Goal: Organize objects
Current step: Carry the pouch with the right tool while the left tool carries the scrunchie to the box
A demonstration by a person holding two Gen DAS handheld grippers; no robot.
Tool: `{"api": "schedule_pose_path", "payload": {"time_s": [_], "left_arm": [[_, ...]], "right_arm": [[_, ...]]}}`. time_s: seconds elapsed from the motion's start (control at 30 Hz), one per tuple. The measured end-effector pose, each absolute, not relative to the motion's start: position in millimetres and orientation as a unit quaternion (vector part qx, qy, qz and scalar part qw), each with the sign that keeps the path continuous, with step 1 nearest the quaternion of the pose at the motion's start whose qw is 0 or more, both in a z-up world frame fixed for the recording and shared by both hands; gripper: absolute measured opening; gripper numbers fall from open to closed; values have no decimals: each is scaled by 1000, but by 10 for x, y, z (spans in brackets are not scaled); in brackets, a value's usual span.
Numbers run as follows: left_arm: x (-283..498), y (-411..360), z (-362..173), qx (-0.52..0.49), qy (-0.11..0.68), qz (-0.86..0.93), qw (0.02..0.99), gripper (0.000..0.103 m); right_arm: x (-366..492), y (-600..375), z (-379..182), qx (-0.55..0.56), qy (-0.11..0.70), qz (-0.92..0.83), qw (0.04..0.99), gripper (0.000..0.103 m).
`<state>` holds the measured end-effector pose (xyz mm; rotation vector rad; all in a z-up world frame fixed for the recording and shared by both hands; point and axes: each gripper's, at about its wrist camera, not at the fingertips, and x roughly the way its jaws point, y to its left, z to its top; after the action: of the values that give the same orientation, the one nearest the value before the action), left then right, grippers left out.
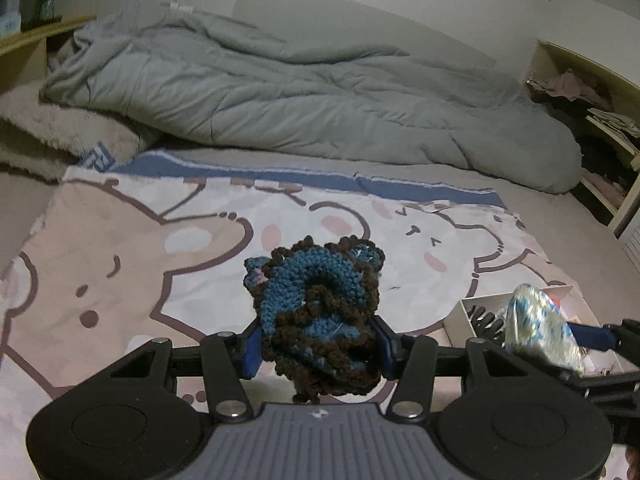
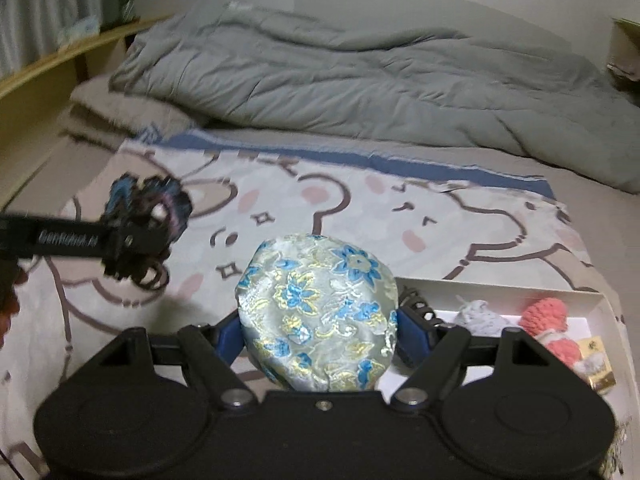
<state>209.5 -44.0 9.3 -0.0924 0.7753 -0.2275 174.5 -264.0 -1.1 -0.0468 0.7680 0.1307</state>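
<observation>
My left gripper (image 1: 318,346) is shut on a blue and brown crocheted scrunchie (image 1: 316,312) and holds it above the bear-print blanket (image 1: 160,248). It also shows at the left of the right wrist view (image 2: 146,216). My right gripper (image 2: 318,334) is shut on a silver brocade scrunchie with blue and yellow flowers (image 2: 316,312), held just left of a white box (image 2: 608,320). The same scrunchie shows at the right of the left wrist view (image 1: 540,328). The box holds a grey knitted item (image 2: 480,314), a pink crocheted item (image 2: 548,320) and a black claw clip (image 2: 420,308).
A rumpled grey duvet (image 1: 320,92) lies across the back of the bed. A beige fuzzy blanket (image 1: 60,128) sits at the far left. Wooden shelves (image 1: 608,128) with clothes stand at the right, and a wooden ledge (image 2: 60,60) runs along the left.
</observation>
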Motion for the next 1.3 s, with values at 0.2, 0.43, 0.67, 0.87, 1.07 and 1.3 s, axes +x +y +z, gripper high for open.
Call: {"api": "schedule_pose_path", "payload": {"time_s": [0.2, 0.43, 0.67, 0.87, 1.07, 1.3], "left_arm": [[1907, -464, 248, -32, 364, -116, 923, 54], [1743, -514, 343, -35, 355, -130, 925, 54], [1684, -693, 294, -31, 365, -153, 918, 54], [1666, -954, 218, -28, 376, -185, 908, 54], [1628, -1269, 162, -23, 383, -220, 897, 54], [1619, -1638, 24, 5, 398, -244, 884, 54]], "right_arm": [[1595, -2734, 131, -6, 355, 48, 934, 78], [1452, -2838, 233, 9, 341, 43, 939, 78], [1350, -3014, 235, 21, 336, 30, 941, 78], [1292, -3266, 193, 35, 339, 12, 940, 78], [1241, -3541, 121, 51, 346, 0, 937, 78], [1219, -3783, -50, 71, 365, 4, 928, 78]]}}
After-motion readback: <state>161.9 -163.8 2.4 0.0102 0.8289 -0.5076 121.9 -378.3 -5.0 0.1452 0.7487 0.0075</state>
